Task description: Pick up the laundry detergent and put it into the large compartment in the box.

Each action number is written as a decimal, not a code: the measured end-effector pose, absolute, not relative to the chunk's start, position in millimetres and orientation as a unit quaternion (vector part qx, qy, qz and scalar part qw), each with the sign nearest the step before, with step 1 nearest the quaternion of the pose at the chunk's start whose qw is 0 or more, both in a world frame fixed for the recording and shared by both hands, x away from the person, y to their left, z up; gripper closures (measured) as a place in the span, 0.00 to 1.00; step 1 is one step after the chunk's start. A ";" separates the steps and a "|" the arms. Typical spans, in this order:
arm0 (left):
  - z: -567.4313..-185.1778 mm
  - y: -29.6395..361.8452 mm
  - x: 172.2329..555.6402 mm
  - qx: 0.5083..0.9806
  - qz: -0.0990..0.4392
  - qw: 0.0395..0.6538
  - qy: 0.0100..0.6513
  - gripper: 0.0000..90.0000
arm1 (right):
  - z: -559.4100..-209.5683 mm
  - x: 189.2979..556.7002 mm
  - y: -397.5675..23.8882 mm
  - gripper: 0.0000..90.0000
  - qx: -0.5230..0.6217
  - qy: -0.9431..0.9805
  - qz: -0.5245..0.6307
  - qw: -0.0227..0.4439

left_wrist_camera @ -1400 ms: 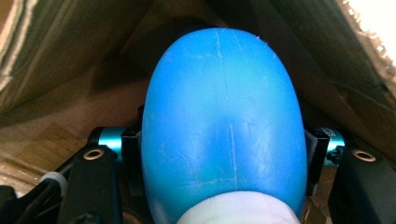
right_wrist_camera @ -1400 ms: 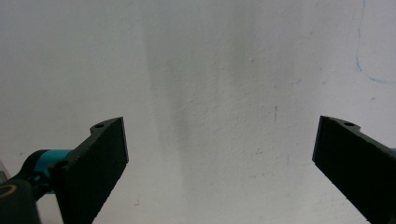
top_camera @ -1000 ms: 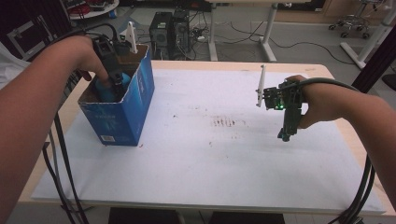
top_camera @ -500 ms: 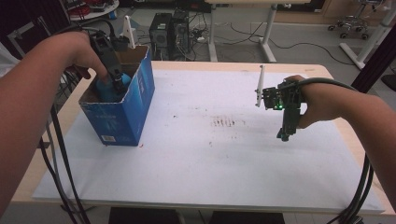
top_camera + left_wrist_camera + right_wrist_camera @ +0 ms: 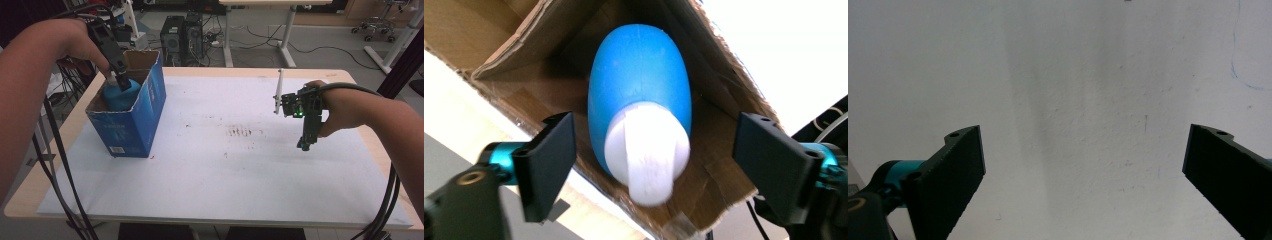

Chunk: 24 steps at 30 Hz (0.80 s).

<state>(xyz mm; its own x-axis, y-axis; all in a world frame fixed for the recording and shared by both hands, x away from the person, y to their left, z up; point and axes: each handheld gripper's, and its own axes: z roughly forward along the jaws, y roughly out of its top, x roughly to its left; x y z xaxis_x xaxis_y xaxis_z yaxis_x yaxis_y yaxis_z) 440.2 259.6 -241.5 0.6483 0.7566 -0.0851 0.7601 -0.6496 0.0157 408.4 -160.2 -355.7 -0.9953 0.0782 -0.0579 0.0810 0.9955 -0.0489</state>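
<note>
One blue bottle (image 5: pixel 639 95) stands in the blue cardboard box (image 5: pixel 145 120) at the table's (image 5: pixel 210 190) far left, its white cap (image 5: pixel 646 145) pointing up at the left gripper (image 5: pixel 117 70) just above it. That gripper's jaws have just been opening and now stand apart, either side of the cap without touching it, so the bottle looks released. Its long axis runs straight along the gripper's line. Well off to the right, the right gripper (image 5: pixel 306 142) hangs with jaws wide apart over bare table
</note>
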 end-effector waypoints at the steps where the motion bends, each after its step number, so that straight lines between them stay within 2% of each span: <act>1: -239.0 259.0 439.8 0.910 -0.035 0.024 0.413 0.18 | -355.5 408.4 -159.9 0.03 0.039 0.999 -0.026 0.028; 15: -207.7 237.7 429.5 0.921 -0.023 0.032 0.389 0.13 | -350.9 407.6 -157.6 0.03 0.041 0.998 -0.024 0.030; 24: -191.2 210.4 421.3 0.940 -0.014 0.028 0.339 0.07 | -348.0 406.7 -156.3 0.03 0.038 0.999 -0.021 0.031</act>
